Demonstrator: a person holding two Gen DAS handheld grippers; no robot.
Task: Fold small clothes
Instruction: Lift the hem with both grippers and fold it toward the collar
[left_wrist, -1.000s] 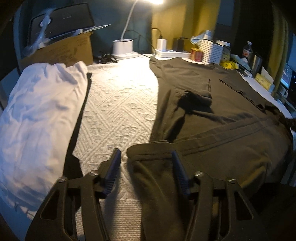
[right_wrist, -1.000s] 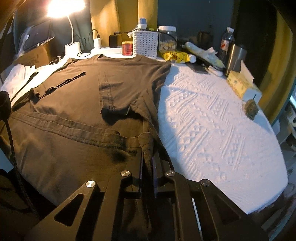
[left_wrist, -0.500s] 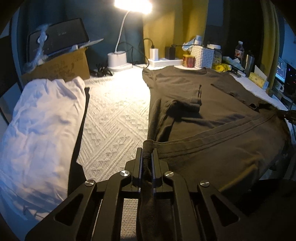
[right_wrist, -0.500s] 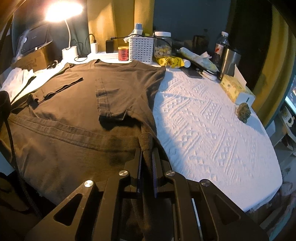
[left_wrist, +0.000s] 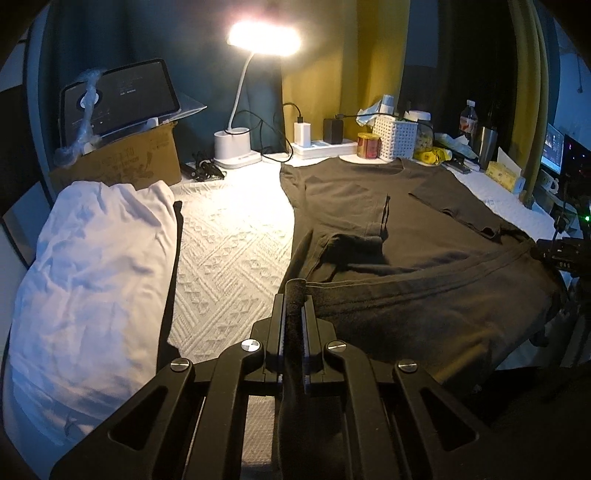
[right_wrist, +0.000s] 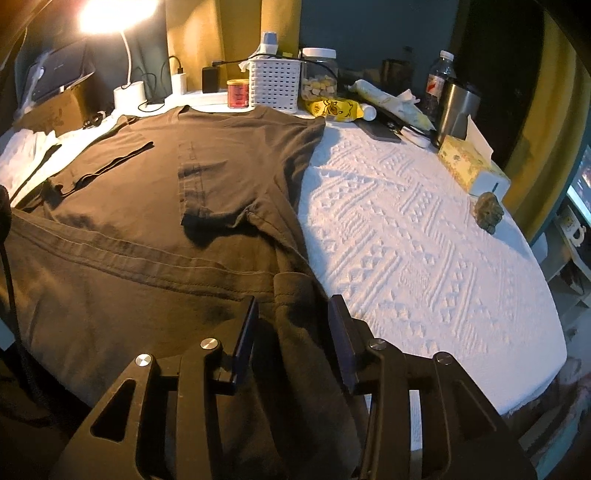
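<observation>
White bumpy cloth covers the counter (right_wrist: 424, 236), and a dark brown cotton T-shirt (right_wrist: 192, 177) lies flat beside the bright desk lamp (left_wrist: 258, 40). Left tongs (left_wrist: 293, 314) pinch its hem tight. Right tongs (right_wrist: 291, 325) are opening around the hem.

Private home, a bedroom or living corner turned to laundry work. Table (right_wrist: 424, 236) under a white textured cloth, lit by one desk lamp (left_wrist: 264, 38); dark T-shirt (right_wrist: 207, 177) spread on it, white garment (left_wrist: 92, 258) heaped at one side. Back edge crowded with household clutter: power strip with chargers (left_wrist: 317, 146), white basket (right_wrist: 275, 86), snack jar (right_wrist: 319, 75), water bottle (right_wrist: 439, 79), steel tumbler (right_wrist: 458, 107), tissue box (right_wrist: 469, 166), cardboard box (left_wrist: 125, 162) bearing a tablet (left_wrist: 118, 96). Yellow curtains (left_wrist: 321, 74) behind.
</observation>
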